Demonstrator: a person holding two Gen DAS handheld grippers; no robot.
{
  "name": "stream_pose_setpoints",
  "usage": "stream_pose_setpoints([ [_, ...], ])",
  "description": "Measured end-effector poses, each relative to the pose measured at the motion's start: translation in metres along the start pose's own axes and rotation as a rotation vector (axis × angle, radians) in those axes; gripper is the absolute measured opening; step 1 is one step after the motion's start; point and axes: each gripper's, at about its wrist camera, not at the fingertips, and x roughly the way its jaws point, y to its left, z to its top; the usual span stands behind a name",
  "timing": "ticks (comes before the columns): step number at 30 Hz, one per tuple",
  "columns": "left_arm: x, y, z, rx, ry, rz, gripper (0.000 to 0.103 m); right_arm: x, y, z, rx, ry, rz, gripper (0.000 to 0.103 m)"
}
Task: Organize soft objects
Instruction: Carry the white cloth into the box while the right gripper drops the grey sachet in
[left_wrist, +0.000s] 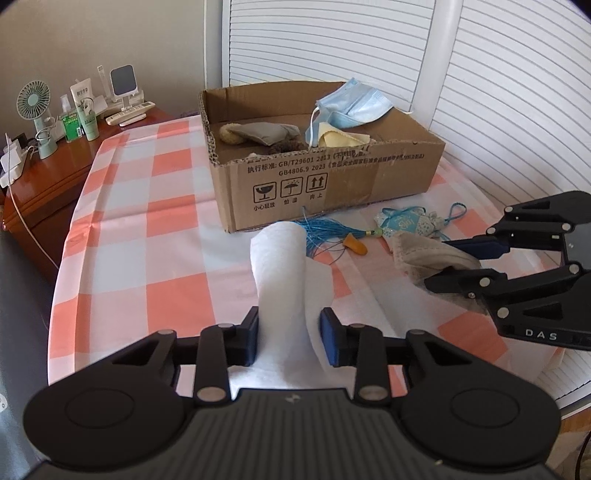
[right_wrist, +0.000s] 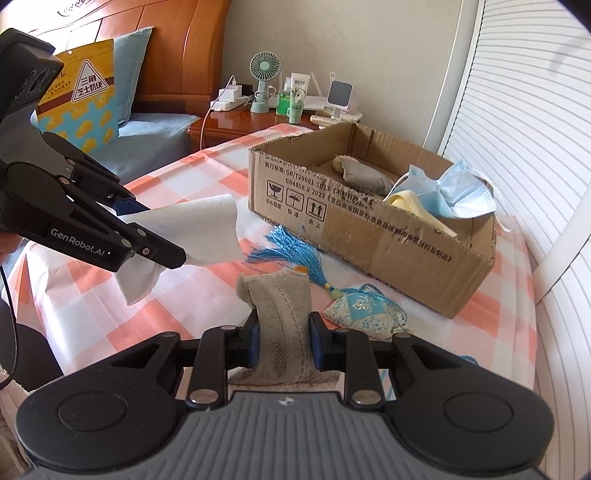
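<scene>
My left gripper (left_wrist: 290, 339) is shut on a white tissue (left_wrist: 282, 266), which stands up between the blue pads above the checked tablecloth (left_wrist: 147, 240). To its right, my right gripper (left_wrist: 454, 264) is shut on a beige lace cloth (left_wrist: 421, 254). In the right wrist view the same lace cloth (right_wrist: 280, 306) is pinched in the right gripper (right_wrist: 282, 339), with the left gripper (right_wrist: 162, 236) and tissue (right_wrist: 199, 225) at the left. Behind stands an open cardboard box (left_wrist: 325, 184) with a blue face mask (left_wrist: 354, 103), a grey pouch (left_wrist: 266, 133) and a yellow cloth (left_wrist: 340, 138) inside.
A blue tassel (left_wrist: 325, 229), a patterned sachet (left_wrist: 406, 223) and an orange earplug (left_wrist: 356, 247) lie in front of the box. A wooden nightstand at the left carries a small fan (left_wrist: 35, 107) and bottles. A snack bag (right_wrist: 79, 96) leans on the bed.
</scene>
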Motion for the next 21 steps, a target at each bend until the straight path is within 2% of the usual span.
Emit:
stream_pose_setpoints([
  [10, -0.028, -0.004, 0.025, 0.046, -0.077, -0.014, 0.033, -0.023, -0.01, 0.016, -0.016, -0.063, -0.052, 0.03],
  [15, -0.032, -0.001, 0.063, 0.073, -0.138, -0.026, 0.033, -0.029, -0.023, 0.028, -0.009, -0.112, -0.078, 0.029],
  [21, -0.002, 0.004, 0.122, 0.099, -0.169, -0.005, 0.033, -0.024, -0.043, 0.04, 0.0, -0.123, -0.109, 0.029],
])
